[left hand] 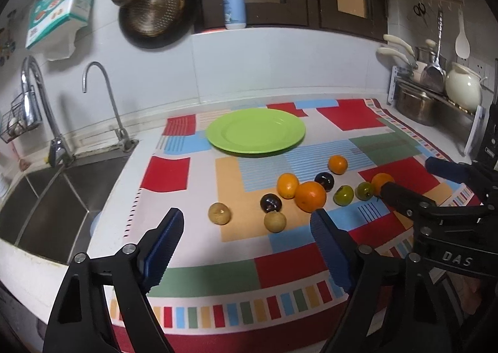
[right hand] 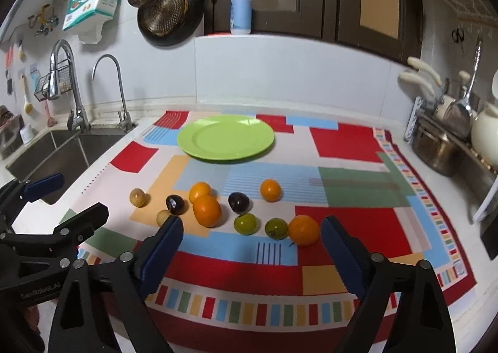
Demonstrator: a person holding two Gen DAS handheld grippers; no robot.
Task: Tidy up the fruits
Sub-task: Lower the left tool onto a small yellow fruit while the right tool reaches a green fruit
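Note:
A bare green plate [left hand: 255,130] [right hand: 225,136] sits at the back of a colourful patterned mat [left hand: 348,118]. In front of it lie loose fruits: a large orange [left hand: 310,196] [right hand: 207,210], smaller oranges [left hand: 337,164], two dark plums [left hand: 324,181], two green fruits [right hand: 246,223] and tan longans [left hand: 219,213]. My left gripper [left hand: 246,216] hangs open short of the longans, holding nothing. My right gripper [right hand: 252,223] is open too, low over the mat just short of the green fruits and the near orange [right hand: 303,230].
A steel sink [left hand: 46,197] with two taps lies left of the mat. A dish rack [left hand: 435,97] with pots and utensils stands at the right. Pans hang on the back wall, and a pump bottle [left hand: 234,1] stands on the ledge.

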